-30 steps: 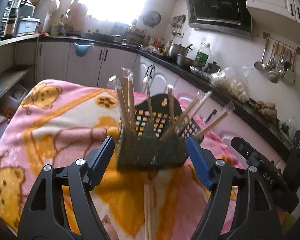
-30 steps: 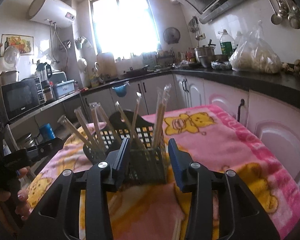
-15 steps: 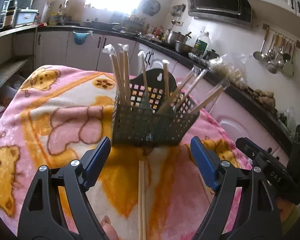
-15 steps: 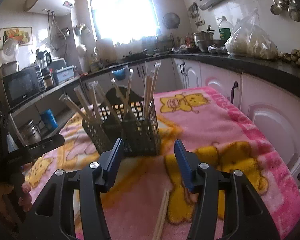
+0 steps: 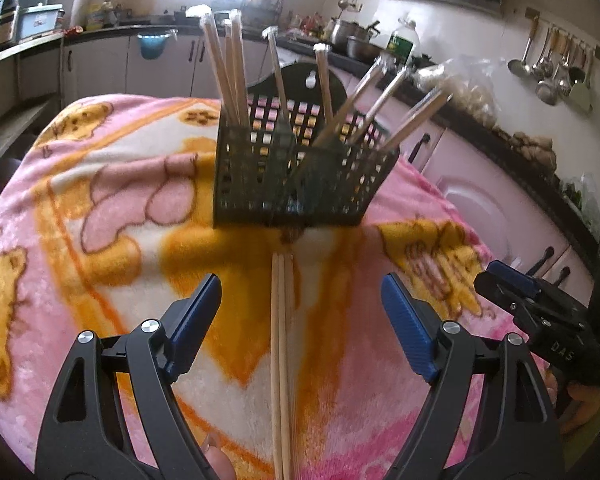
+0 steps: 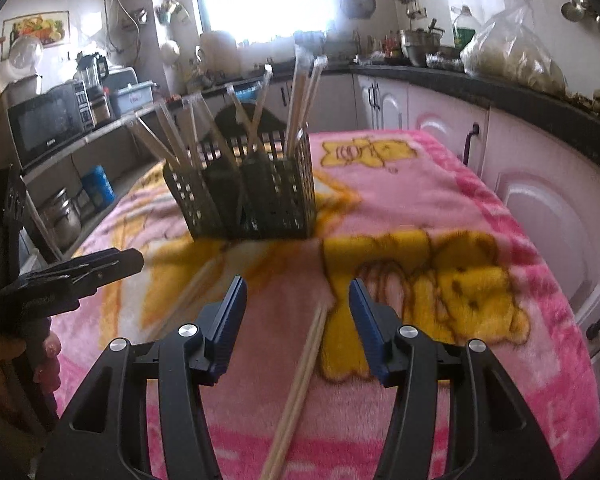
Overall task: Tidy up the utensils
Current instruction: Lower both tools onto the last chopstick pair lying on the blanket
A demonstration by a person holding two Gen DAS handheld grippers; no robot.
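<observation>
A black mesh utensil basket (image 5: 300, 180) stands on the pink and yellow blanket (image 5: 112, 216), holding several wrapped chopstick pairs that lean outward. It also shows in the right wrist view (image 6: 252, 200). A bare pair of chopsticks (image 5: 282, 352) lies on the blanket between the open jaws of my left gripper (image 5: 300, 316). Another pair of chopsticks (image 6: 300, 380) lies between the open jaws of my right gripper (image 6: 298, 312). A third pair (image 6: 198, 288) lies blurred to the left. Both grippers are empty and stand back from the basket.
The blanket covers a table in a kitchen. The right gripper (image 5: 540, 312) shows at the right of the left wrist view. The left gripper (image 6: 68, 276) shows at the left of the right wrist view. Counters and white cabinets (image 6: 440, 120) surround the table.
Both grippers have pulled back from the basket, where they flanked it a second ago. The loose chopsticks on the blanket have come into view between the jaws.
</observation>
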